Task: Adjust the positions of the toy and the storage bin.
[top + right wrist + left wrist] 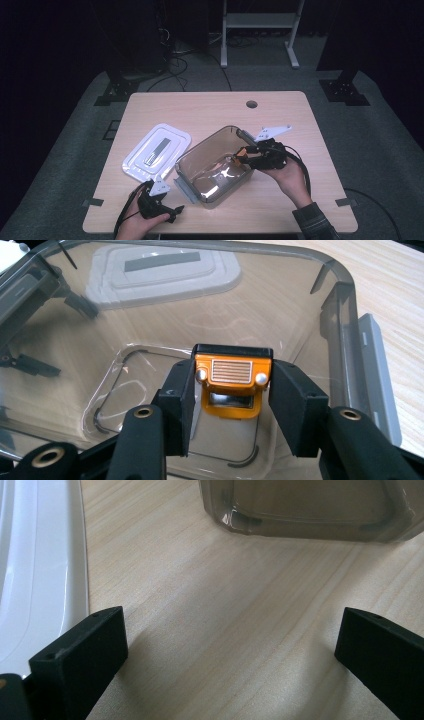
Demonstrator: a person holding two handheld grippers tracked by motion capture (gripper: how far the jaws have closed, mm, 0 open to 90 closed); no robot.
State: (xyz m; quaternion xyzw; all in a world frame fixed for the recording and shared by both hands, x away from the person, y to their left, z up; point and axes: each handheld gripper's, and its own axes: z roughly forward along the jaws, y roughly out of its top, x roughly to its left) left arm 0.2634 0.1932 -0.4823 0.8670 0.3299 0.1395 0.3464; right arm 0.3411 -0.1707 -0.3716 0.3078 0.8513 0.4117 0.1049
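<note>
my right fingers [232, 405] clamp the toy car [233, 381] by its flat sides over the bin [345, 330]. it looks light, hard and smooth, so a firm side grip suits it. my left fingers [230, 650] hang released above the worktop [225, 605].

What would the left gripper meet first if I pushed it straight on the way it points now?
Probably the near wall of the clear smoky plastic container. The left gripper, jaws open, has bare wooden table ahead; the white plastic lid lies off to one side. Depth is uncertain.
</note>
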